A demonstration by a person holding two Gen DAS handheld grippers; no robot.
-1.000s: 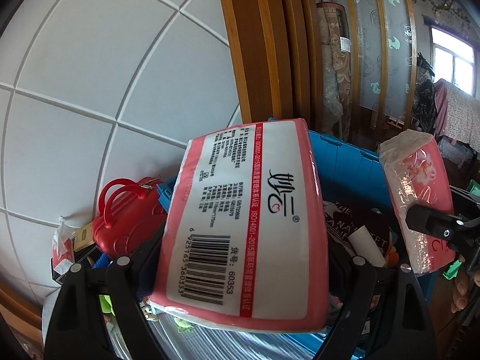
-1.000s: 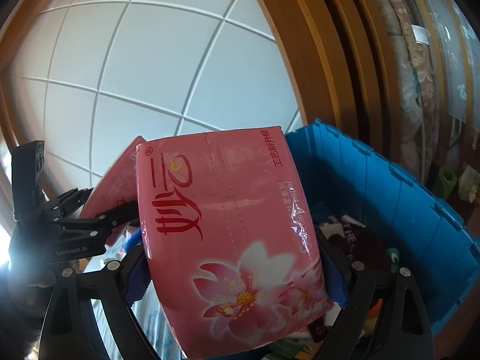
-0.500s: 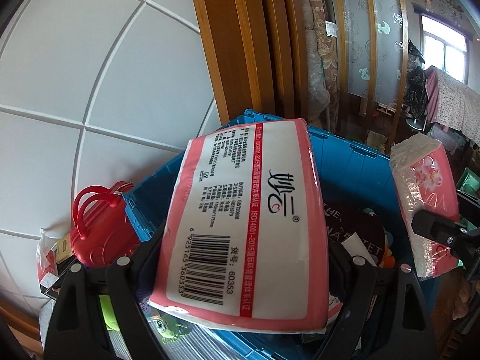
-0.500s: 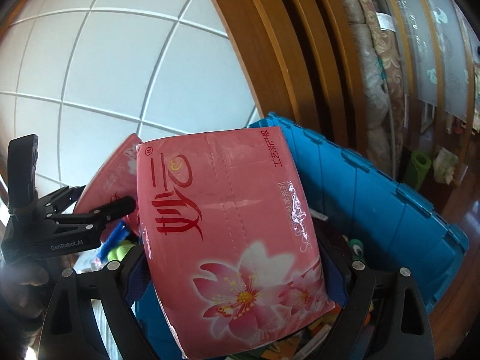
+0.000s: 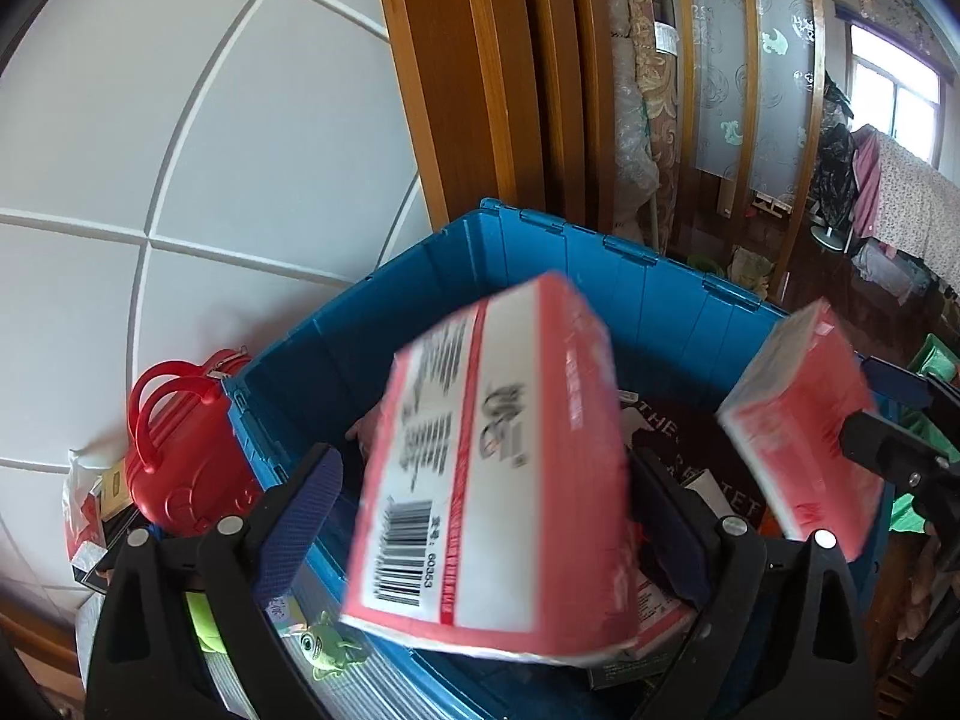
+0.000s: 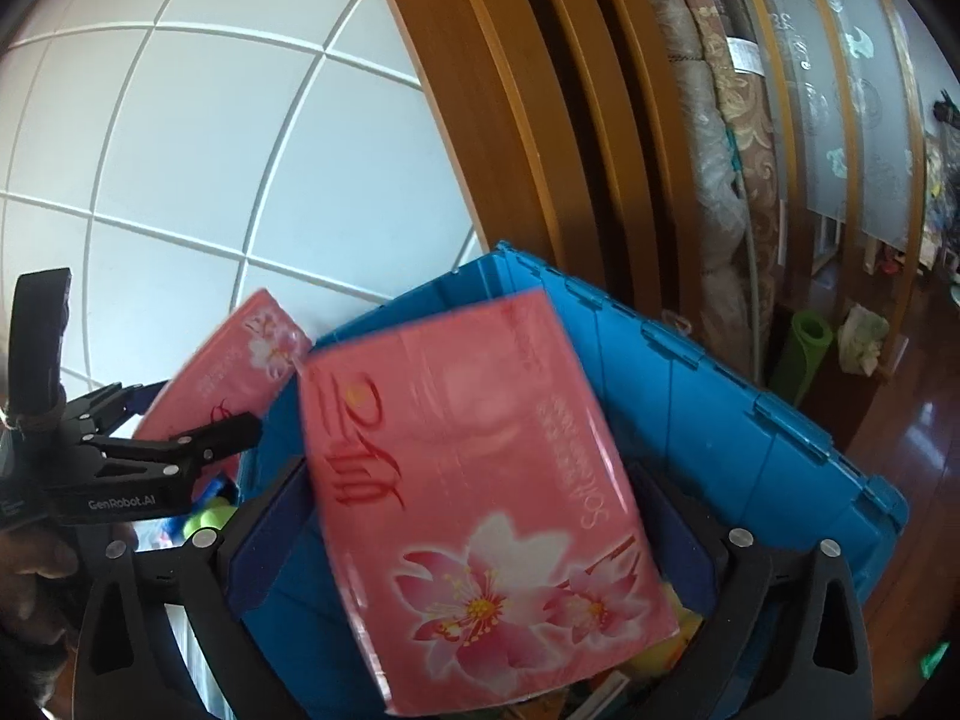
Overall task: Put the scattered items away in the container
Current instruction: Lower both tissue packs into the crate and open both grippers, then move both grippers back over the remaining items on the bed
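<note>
Both jaws opening: left gripper (image 5: 486, 516) lets go its tissue pack (image 5: 498, 468), right gripper (image 6: 474, 534) its flowered tissue pack (image 6: 480, 510); both packs, gripped a second ago, now blur and tip over the blue crate (image 5: 540, 252), so two more items land inside

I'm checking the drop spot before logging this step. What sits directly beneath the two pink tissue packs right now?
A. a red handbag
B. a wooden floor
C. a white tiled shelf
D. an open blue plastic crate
D: both tissue packs are seen over the open blue plastic crate, whose walls frame them in both wrist views, with clutter already inside.
</note>
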